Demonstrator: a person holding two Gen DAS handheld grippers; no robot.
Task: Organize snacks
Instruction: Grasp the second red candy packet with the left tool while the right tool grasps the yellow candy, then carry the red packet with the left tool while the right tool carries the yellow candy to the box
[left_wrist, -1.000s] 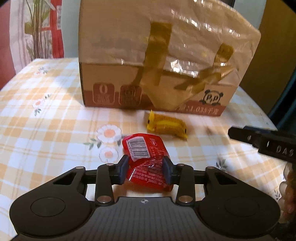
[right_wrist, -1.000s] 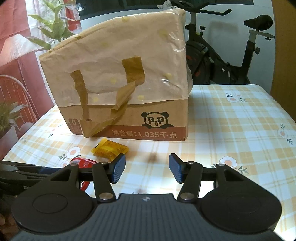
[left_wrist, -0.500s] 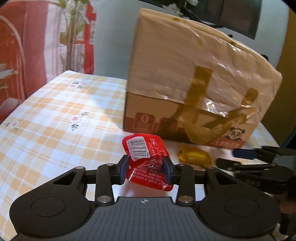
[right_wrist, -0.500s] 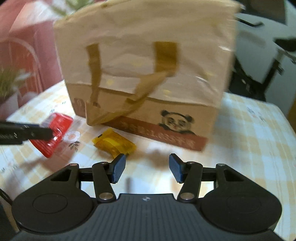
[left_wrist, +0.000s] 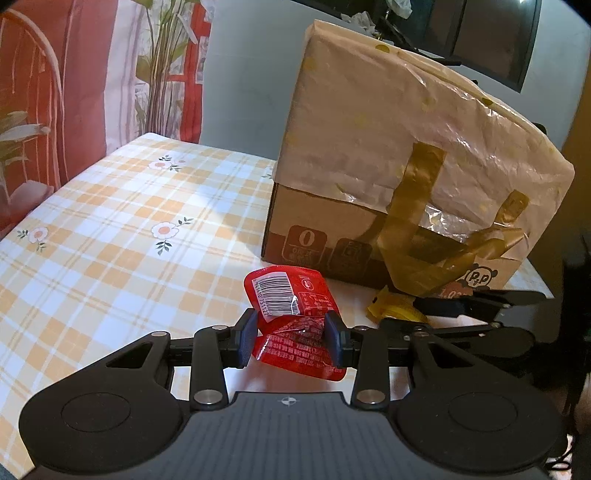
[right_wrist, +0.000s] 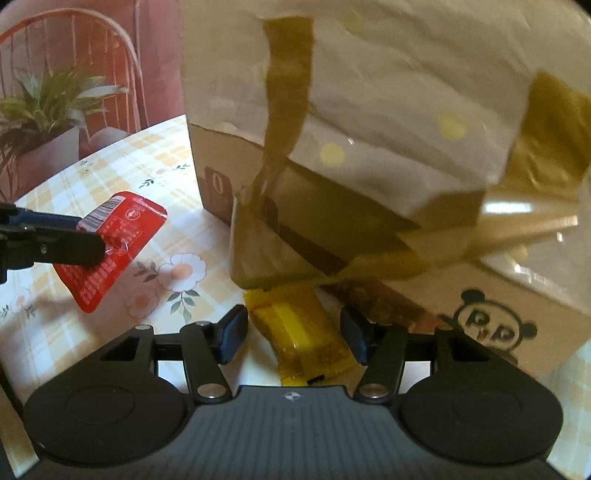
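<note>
A red snack packet (left_wrist: 291, 314) with a barcode is pinched in my left gripper (left_wrist: 290, 338), which is shut on it and holds it just above the table. The right wrist view shows the same red packet (right_wrist: 110, 251) at the left, in the left gripper's fingers (right_wrist: 55, 240). A yellow snack packet (right_wrist: 299, 332) lies on the tablecloth against the box. My right gripper (right_wrist: 293, 334) is low over it, open, with the packet between the two pads and not squeezed. In the left wrist view the yellow packet (left_wrist: 391, 308) is partly hidden by the right gripper (left_wrist: 402, 314).
A tall cardboard box (left_wrist: 317, 229) with a panda logo stands close ahead, draped in a beige plastic bag (left_wrist: 388, 140) with gold handles (right_wrist: 288, 110) hanging down. The table (left_wrist: 110, 240) has an orange checked cloth with flowers. A potted plant (right_wrist: 44, 107) and a red chair stand beyond the left edge.
My right gripper has moved forward and down to the box, and the yellow packet now lies between its jaws. The left gripper, still holding the red packet, shifted left and rolled a little.
</note>
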